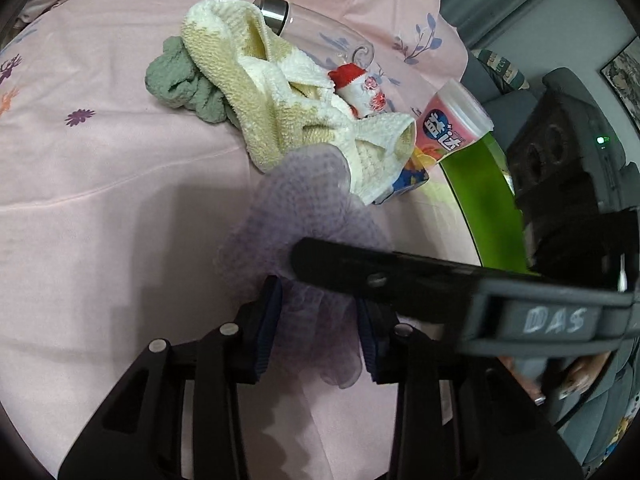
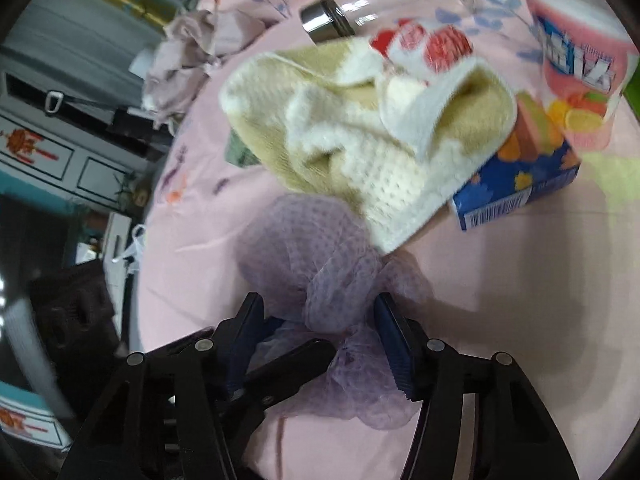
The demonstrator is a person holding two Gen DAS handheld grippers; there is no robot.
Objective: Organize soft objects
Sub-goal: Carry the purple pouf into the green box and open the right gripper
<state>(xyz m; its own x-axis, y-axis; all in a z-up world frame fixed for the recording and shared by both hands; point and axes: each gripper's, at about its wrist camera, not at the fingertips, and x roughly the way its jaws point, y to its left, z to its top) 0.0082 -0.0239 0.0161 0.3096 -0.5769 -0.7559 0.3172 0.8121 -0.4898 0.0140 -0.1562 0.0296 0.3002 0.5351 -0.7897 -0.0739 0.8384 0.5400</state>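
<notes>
Mesh [image 1: 304,208], pale purple and gauzy, sits bunched on my bed's pink sheet [image 1: 100,200], just in front of the yellow-and-white towel [image 1: 280,92]. My left tool [image 1: 320,320] is pinching its near end, with fabric pressed between both blue pads. My right tool [image 2: 320,332] straddles the same mesh [image 2: 320,280]; I can't tell if its pads actually press on it, and its view is blurred. One left finger [image 2: 288,364] pokes in between my right tool's pads.

Green cloth [image 1: 180,80] lies behind the towel's left side. Glass bottle [image 1: 320,28] with a steel cap lies further back. Pink tub [image 1: 452,120] and blue box [image 2: 520,188] sit at the towel's right edge.
</notes>
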